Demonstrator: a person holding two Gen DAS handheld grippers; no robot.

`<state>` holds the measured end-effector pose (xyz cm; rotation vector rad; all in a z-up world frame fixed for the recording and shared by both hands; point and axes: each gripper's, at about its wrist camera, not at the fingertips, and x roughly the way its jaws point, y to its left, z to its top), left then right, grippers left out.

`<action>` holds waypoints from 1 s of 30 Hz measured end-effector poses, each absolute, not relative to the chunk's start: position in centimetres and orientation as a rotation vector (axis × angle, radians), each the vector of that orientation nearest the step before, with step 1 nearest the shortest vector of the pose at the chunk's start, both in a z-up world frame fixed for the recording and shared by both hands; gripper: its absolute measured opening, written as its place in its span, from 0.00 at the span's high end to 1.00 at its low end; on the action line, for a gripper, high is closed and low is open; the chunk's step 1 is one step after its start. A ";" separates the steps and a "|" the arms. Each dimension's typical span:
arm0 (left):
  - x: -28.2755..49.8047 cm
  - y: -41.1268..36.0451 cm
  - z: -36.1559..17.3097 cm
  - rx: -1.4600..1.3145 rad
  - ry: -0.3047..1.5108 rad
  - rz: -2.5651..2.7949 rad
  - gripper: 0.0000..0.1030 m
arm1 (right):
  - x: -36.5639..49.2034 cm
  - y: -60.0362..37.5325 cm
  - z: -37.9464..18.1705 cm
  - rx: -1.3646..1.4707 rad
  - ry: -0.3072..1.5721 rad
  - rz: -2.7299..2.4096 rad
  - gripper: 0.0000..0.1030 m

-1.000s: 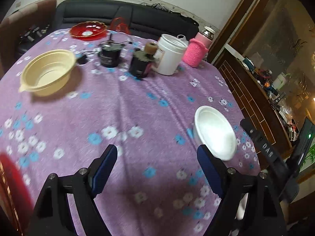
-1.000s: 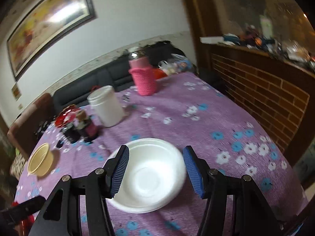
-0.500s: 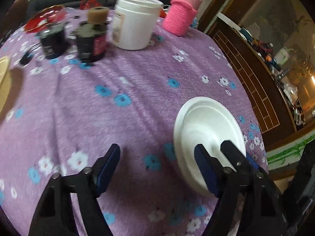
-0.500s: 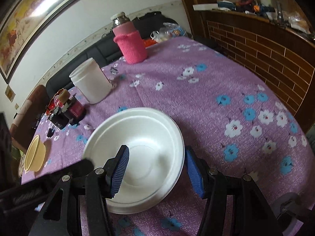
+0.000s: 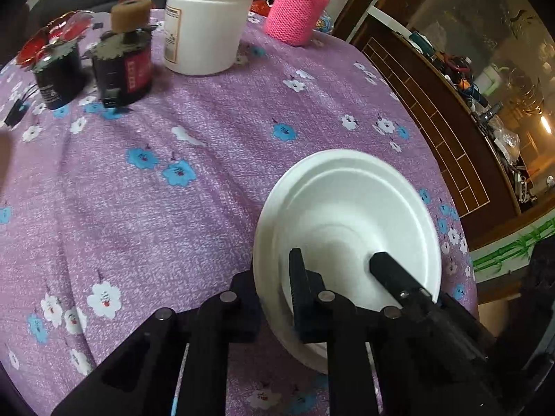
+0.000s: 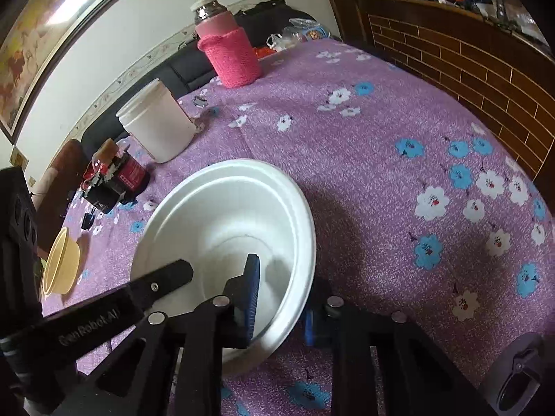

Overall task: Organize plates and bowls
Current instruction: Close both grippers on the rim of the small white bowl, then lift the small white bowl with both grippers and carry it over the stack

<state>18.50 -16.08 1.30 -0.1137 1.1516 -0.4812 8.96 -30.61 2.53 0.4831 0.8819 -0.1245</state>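
Note:
A white foam bowl [image 5: 347,208] sits on the purple flowered tablecloth [image 5: 173,190] near its right edge; it also shows in the right wrist view [image 6: 222,215]. My left gripper [image 5: 270,287] is shut on the bowl's left rim, one finger inside and one outside. My right gripper [image 6: 281,294] is shut on the bowl's right rim, blue pad inside. The right gripper's finger [image 5: 392,274] reaches into the bowl in the left wrist view. A yellow bowl [image 6: 60,260] lies on the table at the far left.
At the back of the table stand a white jar [image 5: 204,20], a pink knit-sleeved flask [image 5: 295,10], two dark jars [image 5: 125,66] and a red dish [image 5: 45,41]. A brick-faced counter [image 6: 468,62] runs along the right. A black sofa [image 6: 194,66] is behind.
Both grippers moved in on the white bowl and closed on its rim from opposite sides. Half a second ago both were open around it.

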 end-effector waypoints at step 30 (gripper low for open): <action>9.4 -6.2 7.7 -0.080 0.942 -0.275 0.85 | 6.4 -20.9 5.7 0.344 0.744 0.225 0.81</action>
